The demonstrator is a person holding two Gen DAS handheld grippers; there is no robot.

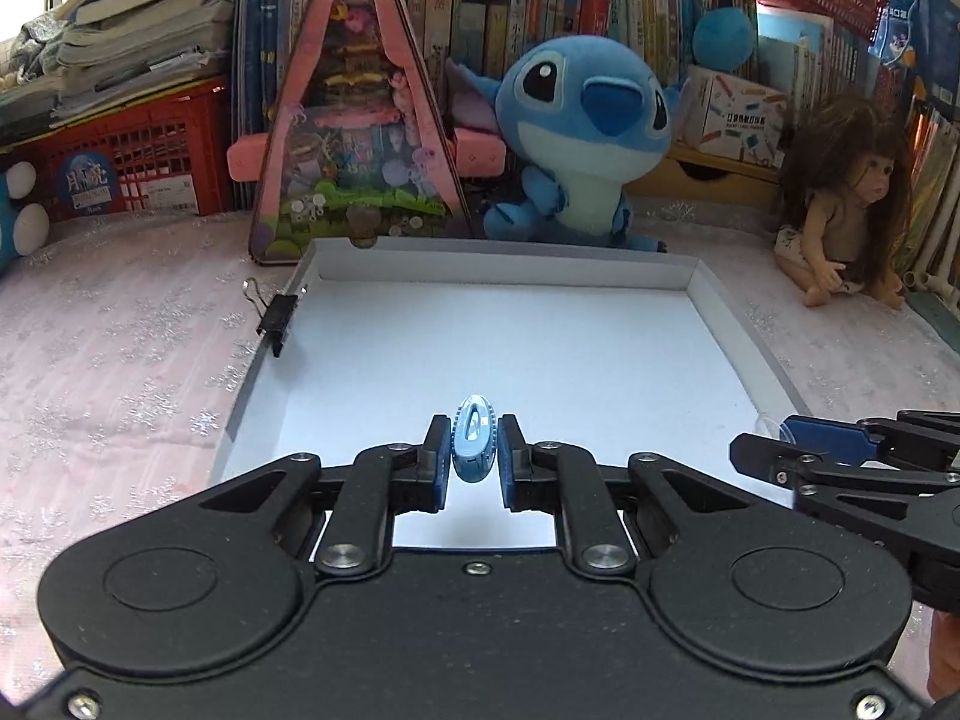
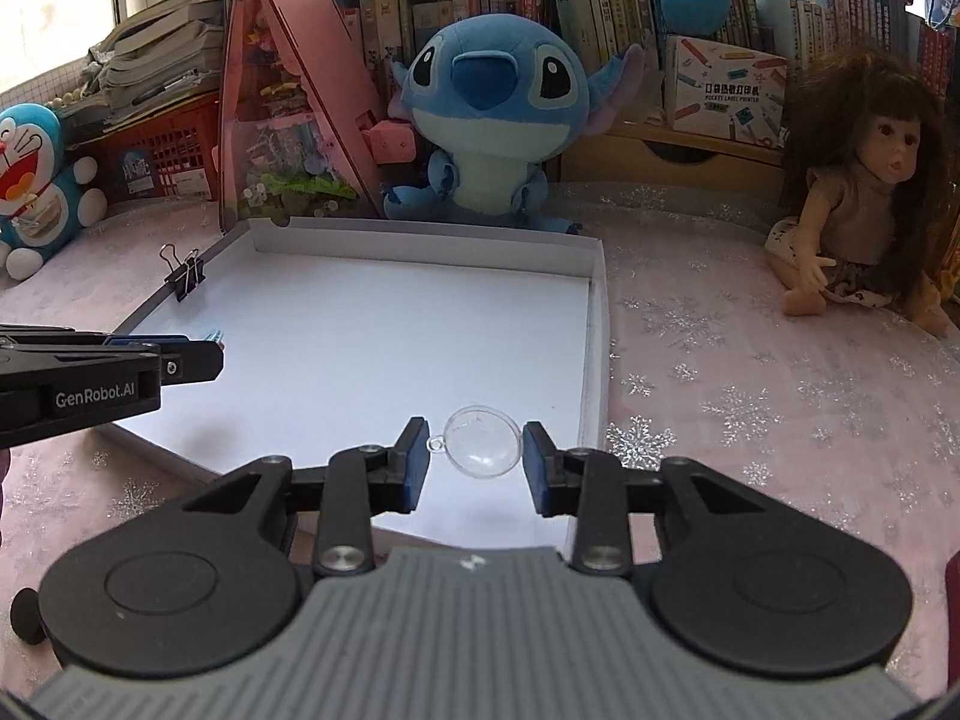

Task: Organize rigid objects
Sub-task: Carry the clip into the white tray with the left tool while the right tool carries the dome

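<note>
My left gripper (image 1: 474, 450) is shut on a small light-blue oval plastic piece (image 1: 474, 441) with ridged edges, held on edge above the near part of a shallow white box (image 1: 504, 255). My right gripper (image 2: 477, 450) is shut on a clear plastic ball (image 2: 483, 444) with a small loop, over the box's (image 2: 420, 240) near right corner. A black binder clip (image 1: 277, 315) is clamped on the box's left rim; the right wrist view shows the same binder clip (image 2: 186, 276). Each gripper appears in the other's view: the right gripper (image 1: 762, 450), the left gripper (image 2: 204, 354).
A pink snowflake cloth (image 2: 750, 396) covers the table. Behind the box stand a pink triangular toy house (image 1: 354, 138) and a blue plush (image 1: 582, 132). A doll (image 2: 864, 198) sits at the right, a blue-and-white cat plush (image 2: 36, 180) at the left. Books and red crates line the back.
</note>
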